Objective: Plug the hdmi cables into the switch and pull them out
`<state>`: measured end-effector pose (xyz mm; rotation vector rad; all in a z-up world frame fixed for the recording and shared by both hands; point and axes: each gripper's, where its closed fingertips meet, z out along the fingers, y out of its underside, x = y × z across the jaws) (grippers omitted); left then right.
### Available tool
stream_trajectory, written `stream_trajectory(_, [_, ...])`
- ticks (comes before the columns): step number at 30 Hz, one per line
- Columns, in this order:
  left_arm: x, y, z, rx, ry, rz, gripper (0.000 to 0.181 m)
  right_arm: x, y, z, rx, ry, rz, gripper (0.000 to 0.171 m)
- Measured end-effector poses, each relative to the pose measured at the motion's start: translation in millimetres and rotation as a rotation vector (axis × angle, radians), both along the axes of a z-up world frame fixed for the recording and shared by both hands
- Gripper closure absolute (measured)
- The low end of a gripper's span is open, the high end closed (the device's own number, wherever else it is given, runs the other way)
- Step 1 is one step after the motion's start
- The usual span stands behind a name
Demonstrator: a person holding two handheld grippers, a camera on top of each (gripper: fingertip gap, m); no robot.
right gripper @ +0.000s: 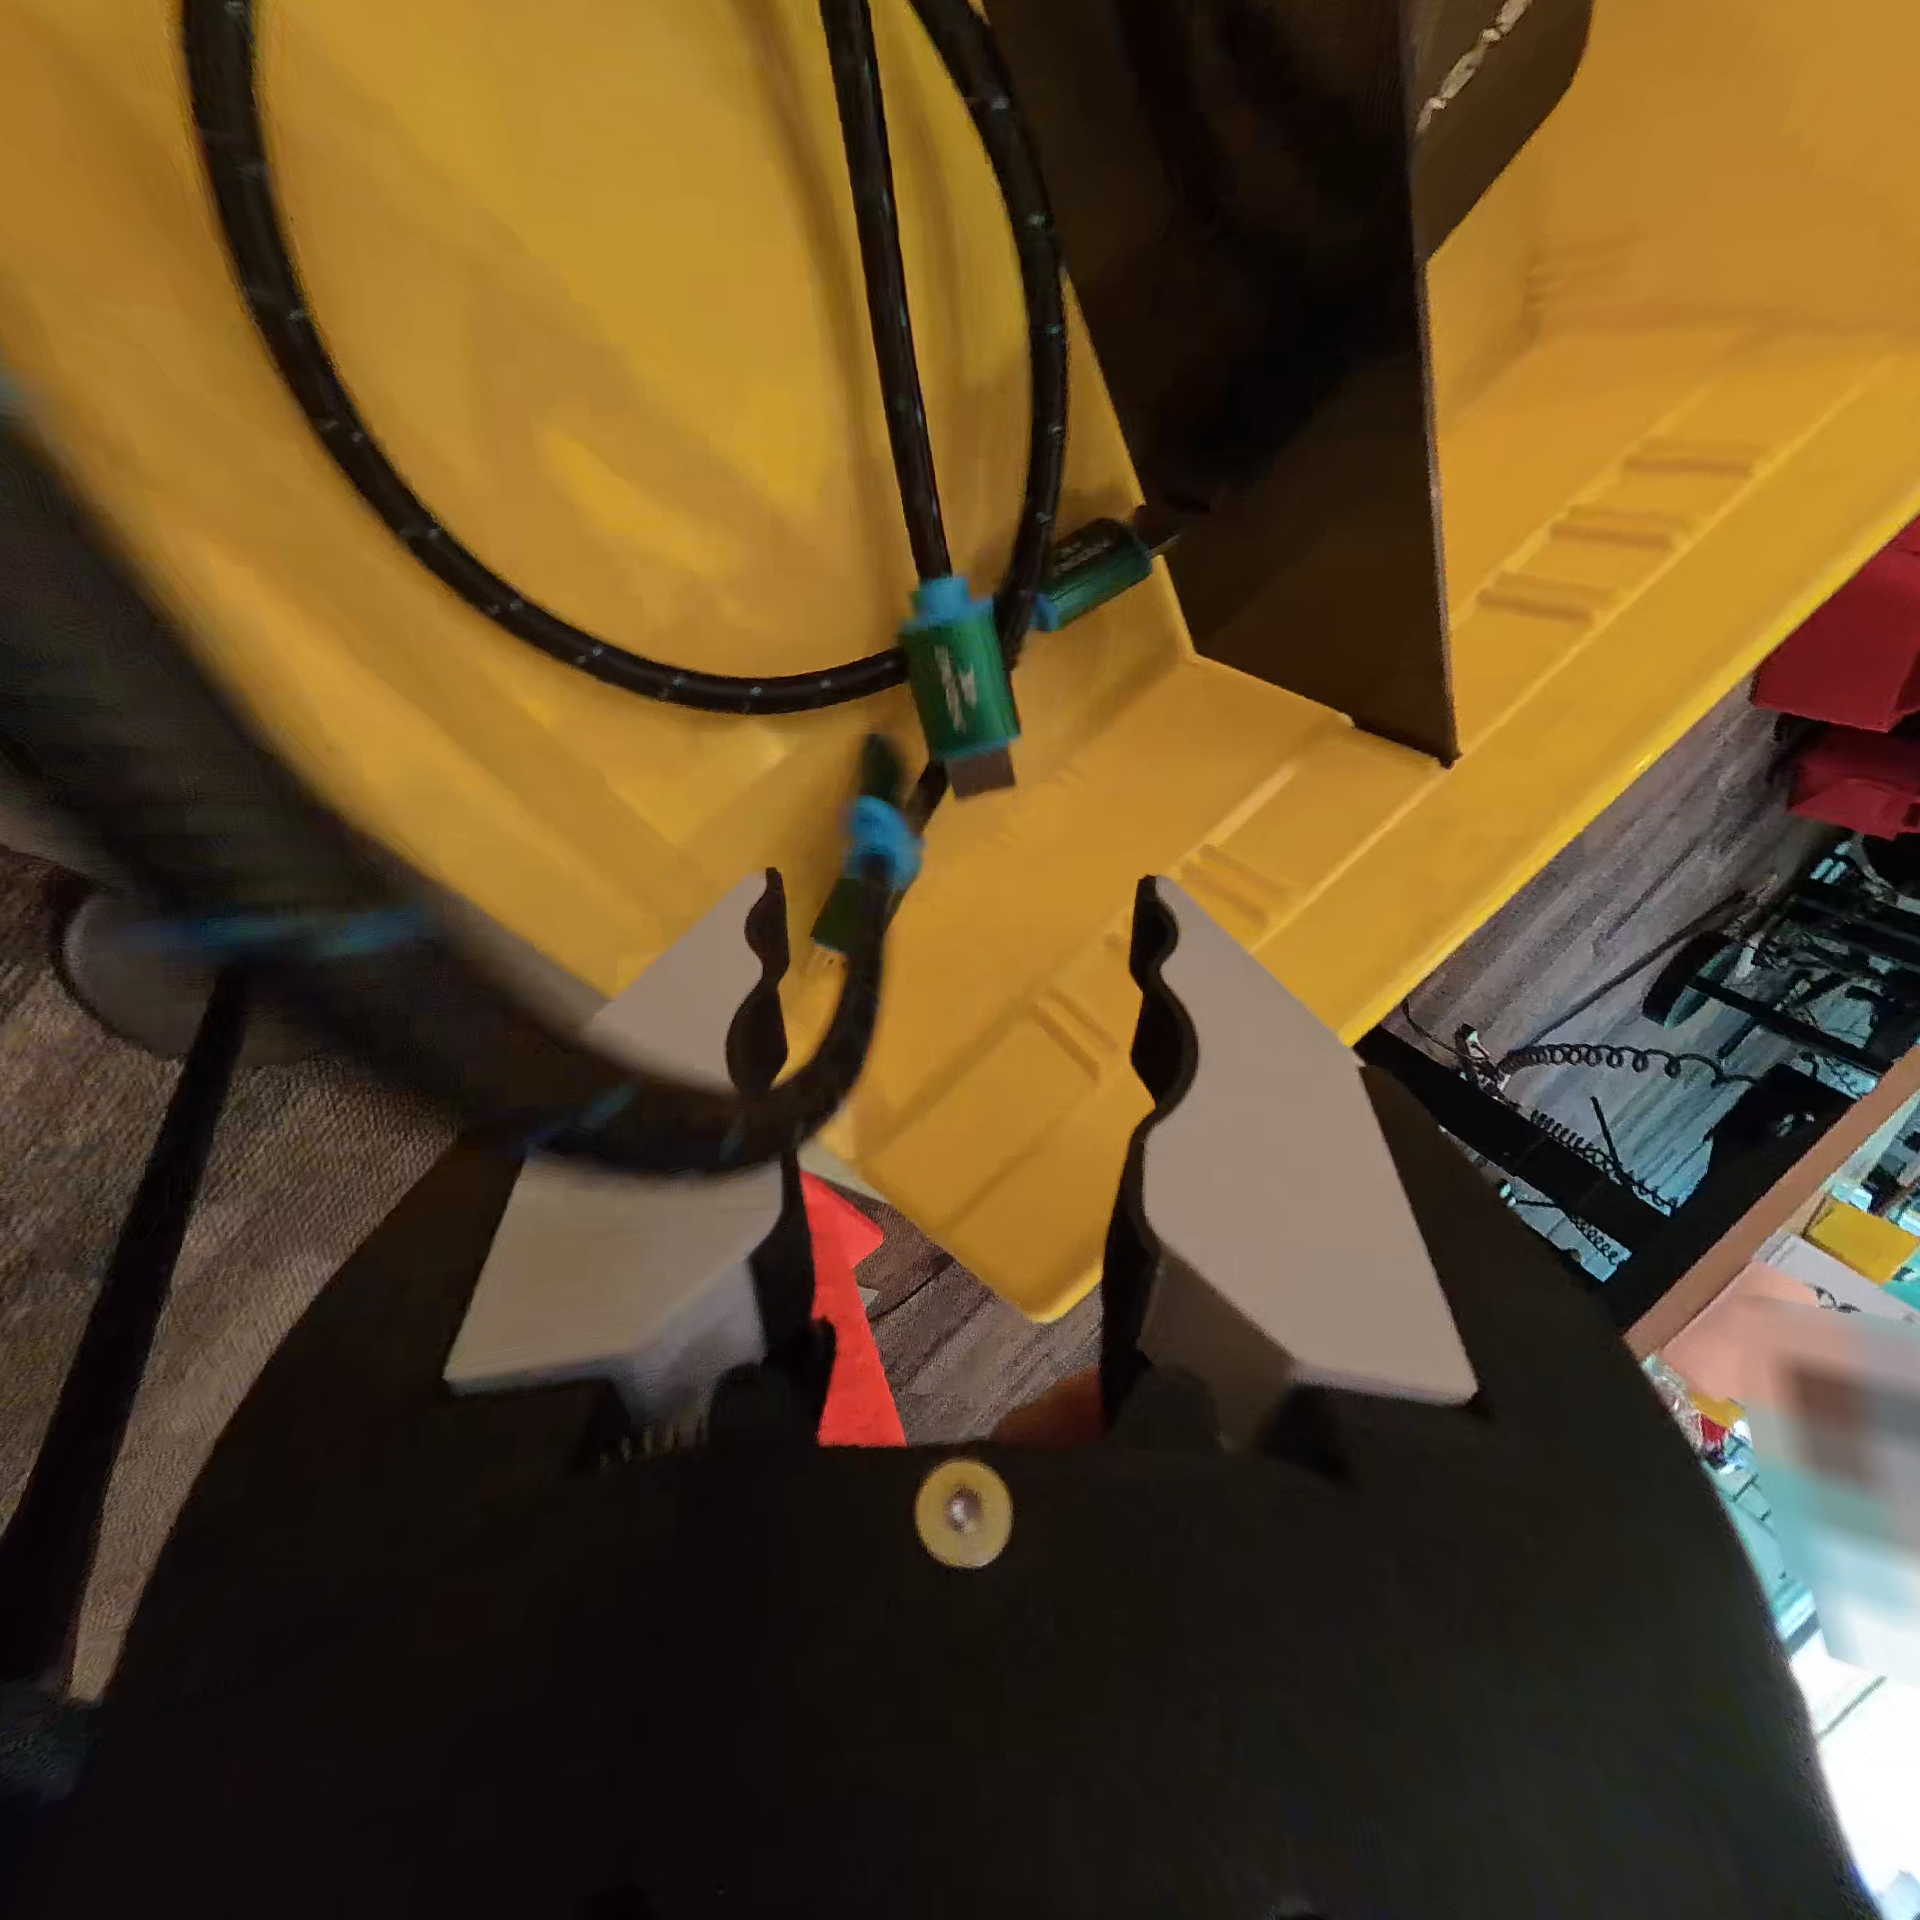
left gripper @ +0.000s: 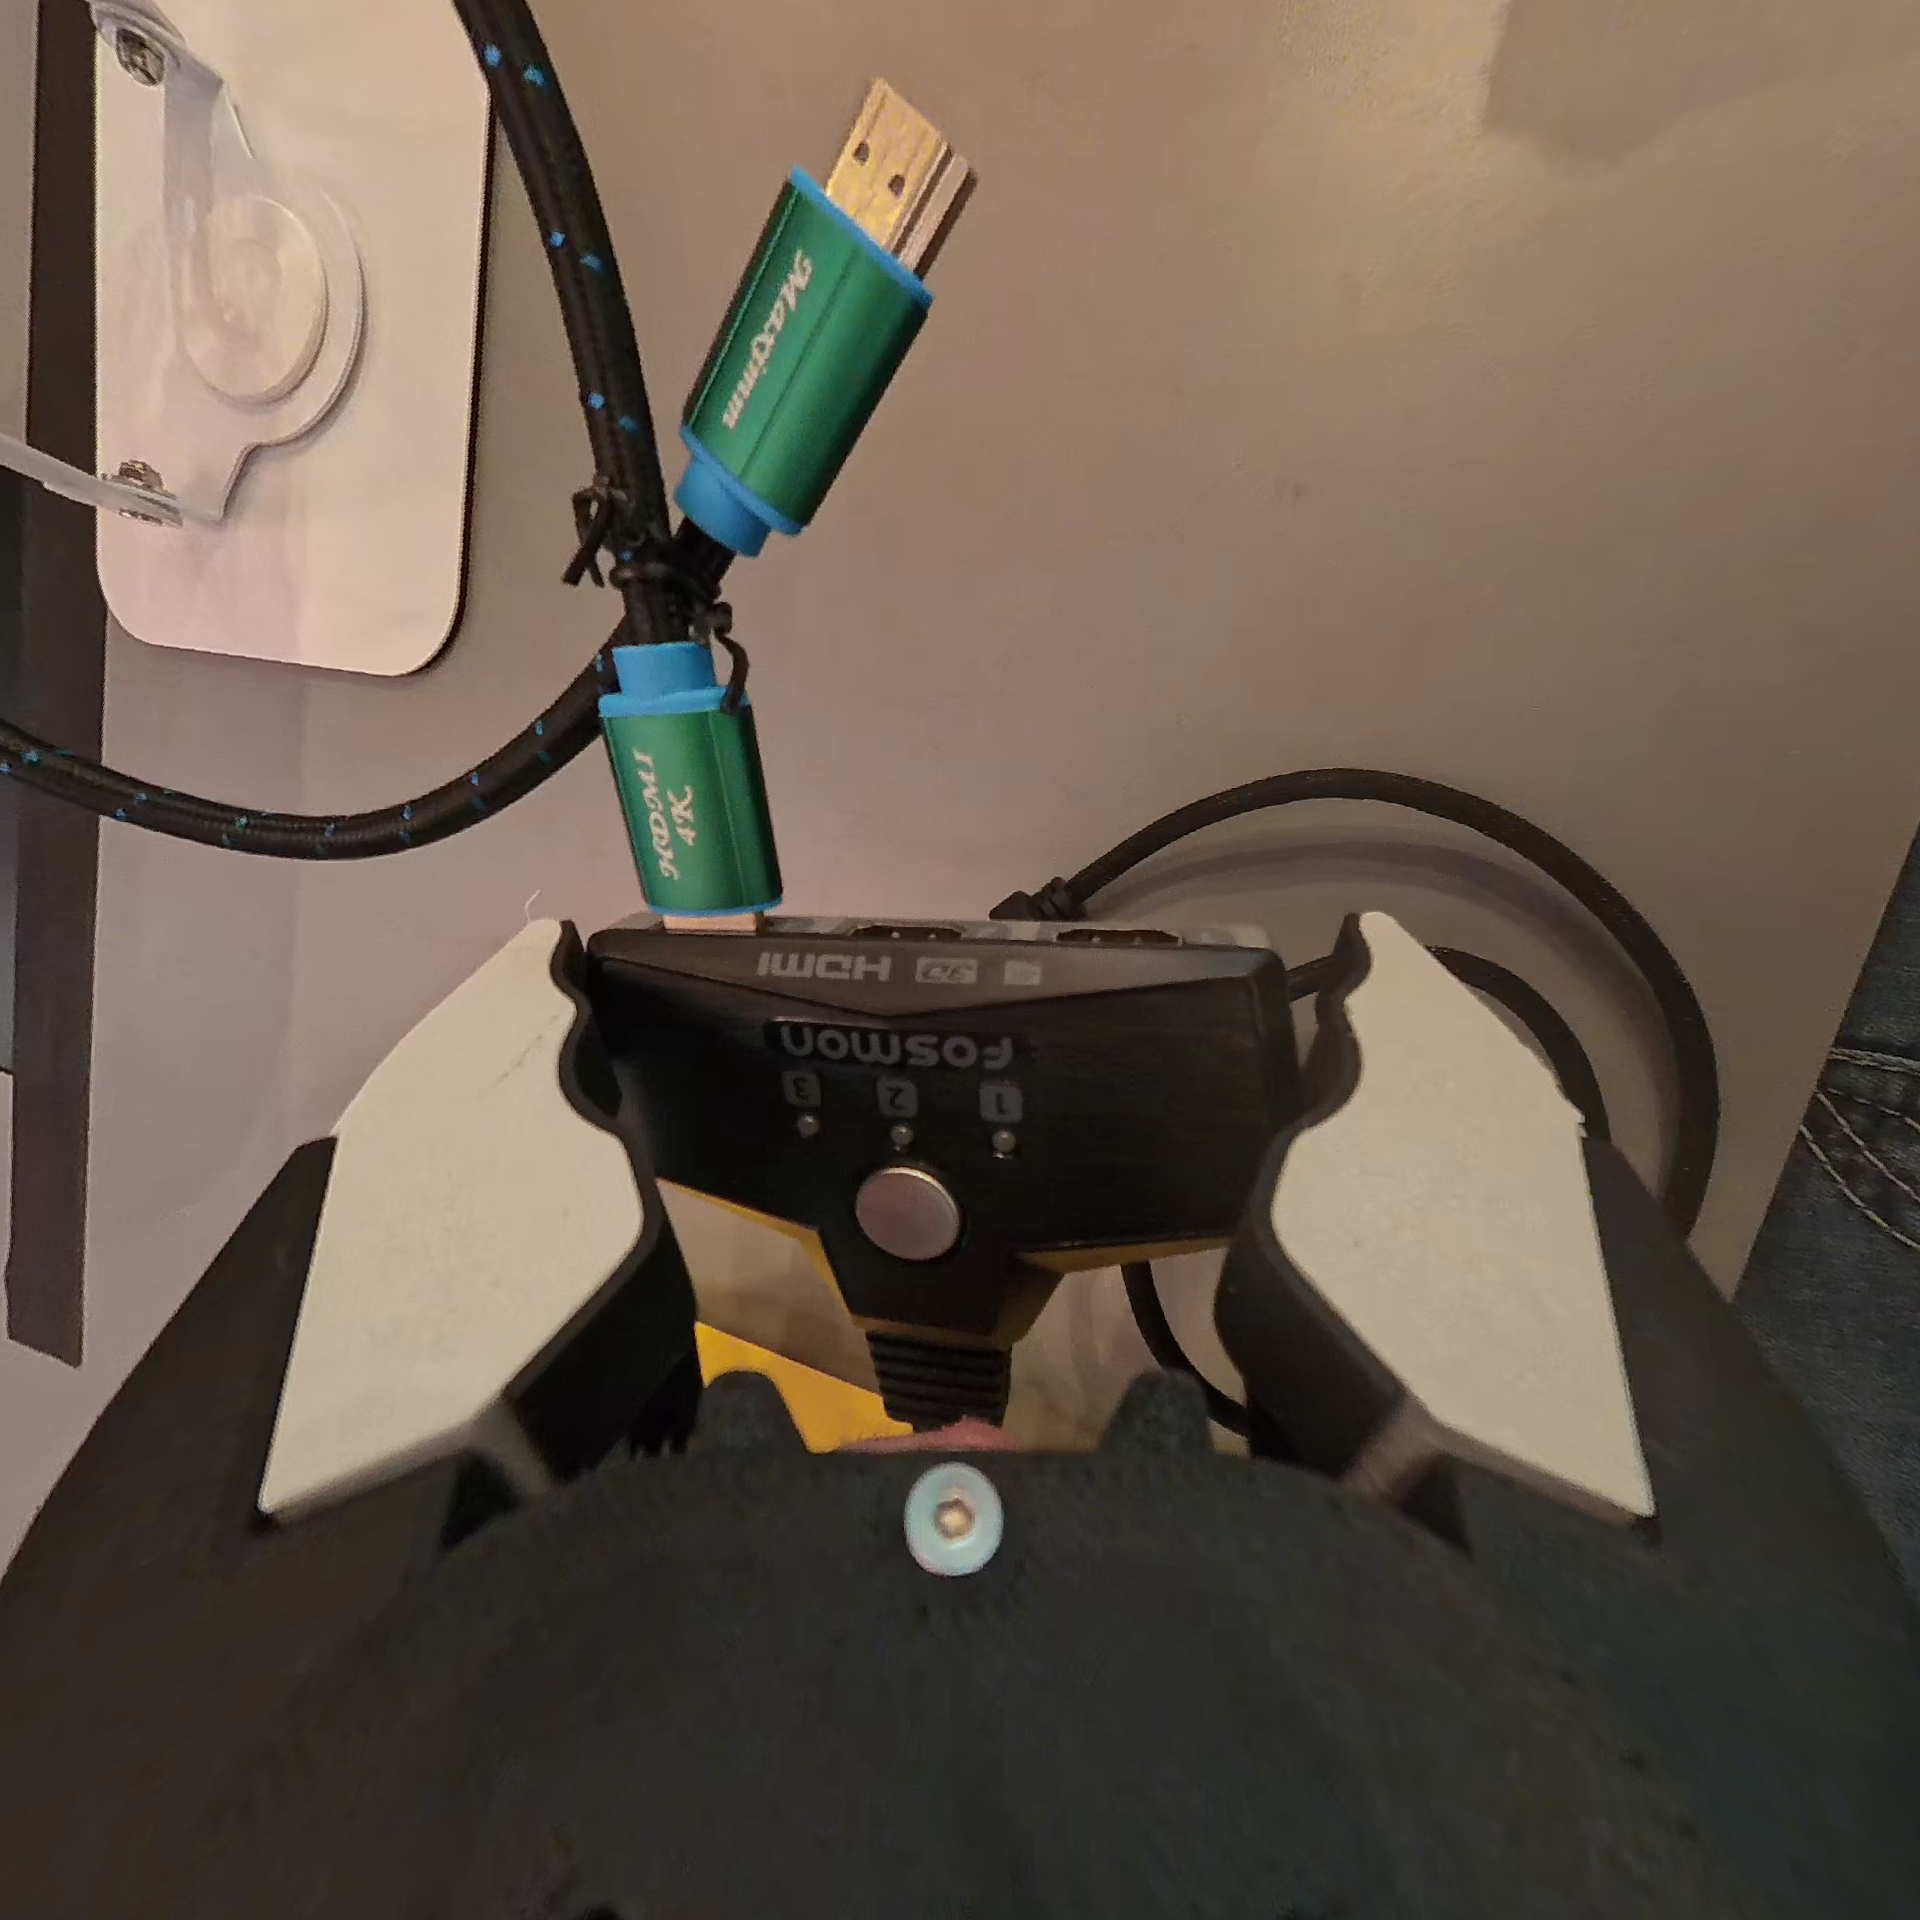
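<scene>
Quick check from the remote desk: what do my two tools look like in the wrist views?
Both match. The left tool and the right tool each have a matte black body, two pale grey wedge-shaped fingers lined with wavy-edged black pads, and a round washer with a screw at the centre. No cables or sleeves show on them.

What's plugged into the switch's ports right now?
One green HDMI plug sits in the leftmost port of the switch, held in the left gripper. The two other ports look empty. How deep the plug's seated is hidden.
</scene>
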<state>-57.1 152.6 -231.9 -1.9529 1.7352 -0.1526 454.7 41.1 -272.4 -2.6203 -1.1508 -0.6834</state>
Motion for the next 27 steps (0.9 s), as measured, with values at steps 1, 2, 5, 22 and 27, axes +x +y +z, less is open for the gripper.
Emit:
stream_trajectory(1, [0.0,-0.4,-0.7,-0.002,0.001,-0.001,0.054,-0.7,-2.5,0.2,-0.020,0.002,0.011,0.110])
stream_trajectory(2, [0.1,-0.9,-1.5,-0.004,0.003,-0.002,0.054,-0.2,-4.3,1.1,-0.034,0.000,0.018,0.110])
stream_trajectory(5, [0.3,-2.4,-4.1,-0.010,0.006,-0.005,0.053,2.3,-7.7,6.2,-0.062,-0.008,0.023,0.110])
stream_trajectory(22, [0.7,-9.0,-10.1,-0.024,0.007,-0.013,0.054,-60.1,-35.2,16.7,0.015,0.299,0.250,0.125])
stream_trajectory(27, [4.4,-10.9,-9.9,-0.020,0.001,-0.017,0.054,-83.7,-20.5,4.5,0.043,0.399,0.283,0.140])
